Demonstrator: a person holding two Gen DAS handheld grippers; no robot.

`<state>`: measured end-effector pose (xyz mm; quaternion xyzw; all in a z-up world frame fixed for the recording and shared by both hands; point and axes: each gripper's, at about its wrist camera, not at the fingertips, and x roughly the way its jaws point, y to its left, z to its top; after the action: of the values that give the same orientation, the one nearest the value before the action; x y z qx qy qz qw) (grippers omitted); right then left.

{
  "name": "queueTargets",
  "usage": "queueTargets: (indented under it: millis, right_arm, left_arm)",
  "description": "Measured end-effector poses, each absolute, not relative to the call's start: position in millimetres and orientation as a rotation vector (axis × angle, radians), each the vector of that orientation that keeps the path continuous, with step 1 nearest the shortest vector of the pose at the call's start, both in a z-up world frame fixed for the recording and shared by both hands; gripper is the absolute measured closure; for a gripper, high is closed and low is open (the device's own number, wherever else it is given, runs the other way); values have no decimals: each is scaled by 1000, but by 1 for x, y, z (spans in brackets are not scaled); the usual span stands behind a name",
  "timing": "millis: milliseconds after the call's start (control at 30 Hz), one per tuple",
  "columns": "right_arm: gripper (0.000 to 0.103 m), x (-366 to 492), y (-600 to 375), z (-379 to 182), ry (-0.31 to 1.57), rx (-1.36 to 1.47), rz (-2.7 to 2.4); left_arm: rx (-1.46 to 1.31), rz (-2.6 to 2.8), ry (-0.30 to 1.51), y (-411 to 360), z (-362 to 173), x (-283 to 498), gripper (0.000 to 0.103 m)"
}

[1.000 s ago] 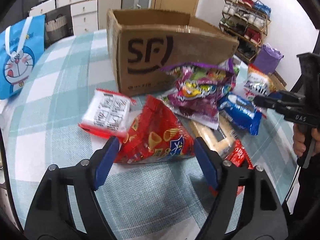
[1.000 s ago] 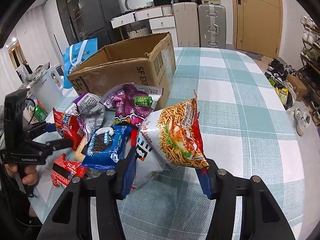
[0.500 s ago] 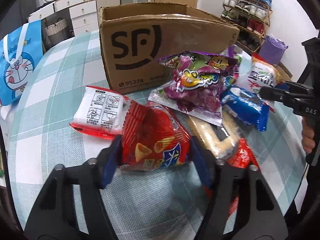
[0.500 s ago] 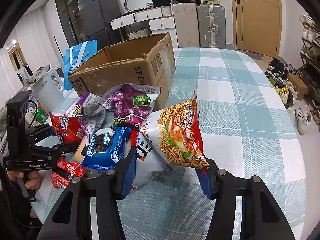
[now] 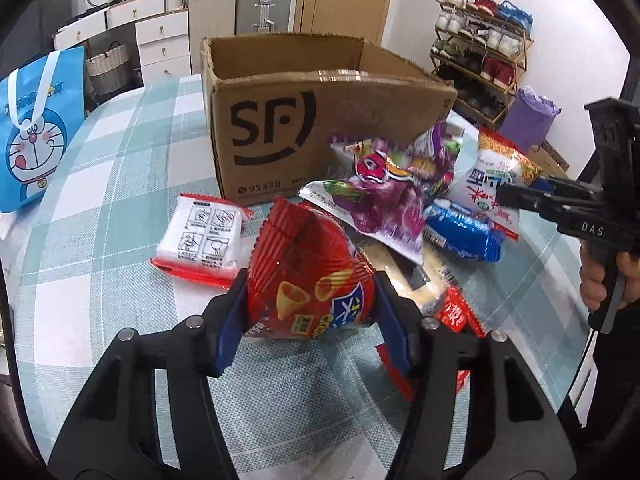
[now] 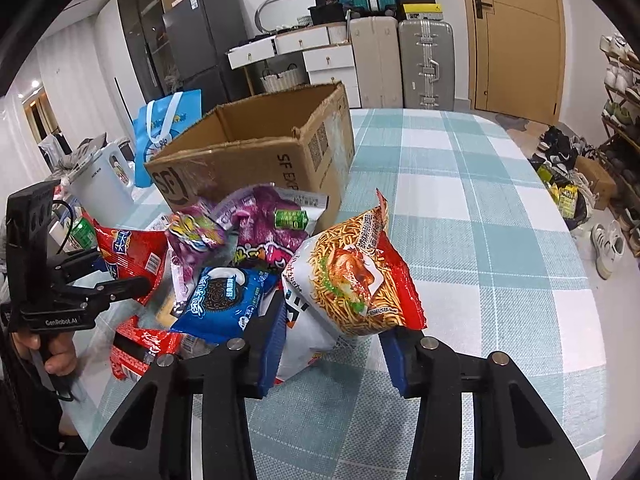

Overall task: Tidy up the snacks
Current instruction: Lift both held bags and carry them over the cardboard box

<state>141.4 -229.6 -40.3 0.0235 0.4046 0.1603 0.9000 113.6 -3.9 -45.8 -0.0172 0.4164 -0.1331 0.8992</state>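
My left gripper (image 5: pixel 310 304) is shut on a red corn-snack bag (image 5: pixel 310 276) and holds it lifted above the checked table (image 5: pixel 100 184). It also shows in the right wrist view (image 6: pixel 132 256). My right gripper (image 6: pixel 334 344) is shut on an orange-and-white noodle snack bag (image 6: pixel 352 276), seen in the left wrist view (image 5: pixel 494 184). An open SF cardboard box (image 5: pixel 320 120) stands behind the snack pile. The pile holds a purple bag (image 5: pixel 392 184), a blue Oreo pack (image 5: pixel 460 232) and a white-and-red pack (image 5: pixel 204 240).
A blue Doraemon bag (image 5: pixel 32 136) stands at the table's left edge. A white kettle (image 6: pixel 104 180) stands left of the box. More red packets (image 6: pixel 140 348) and a beige pack (image 5: pixel 404 276) lie in the pile. A shoe rack (image 5: pixel 480 60), suitcases and drawers lie beyond the table.
My left gripper closed on the red corn-snack bag and raised it off the table. My right gripper kept its hold on the noodle bag and barely moved.
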Motion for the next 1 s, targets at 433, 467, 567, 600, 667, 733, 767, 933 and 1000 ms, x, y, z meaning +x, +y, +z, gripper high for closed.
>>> queueTargets:
  millis: [433, 467, 567, 600, 667, 733, 767, 933, 1000]
  right_arm:
    - [60, 133, -246, -18, 745, 105, 312]
    - [60, 132, -247, -16, 731, 114, 320]
    - [60, 128, -246, -8, 693, 134, 333]
    - [60, 126, -246, -4, 681, 142, 337]
    - [60, 123, -246, 3, 645, 163, 350]
    - [60, 120, -246, 10, 616, 187, 363]
    - [60, 119, -244, 13, 603, 192, 367]
    - [60, 122, -234, 26, 564, 211, 385]
    - [60, 124, -228, 30, 561, 212, 392]
  left_arm:
    - [-62, -282, 773, 5, -17, 99, 47]
    - [-67, -280, 763, 6, -14, 98, 47]
    - [-78, -274, 732, 9, -5, 95, 47]
    - [-84, -273, 716, 10, -1, 93, 47]
    - [-87, -264, 692, 12, 6, 91, 47]
    - [-83, -248, 664, 14, 14, 89, 47]
    - [-82, -241, 653, 15, 18, 88, 47]
    - [-89, -209, 604, 19, 39, 90, 46]
    - [-83, -198, 592, 18, 45, 95, 46]
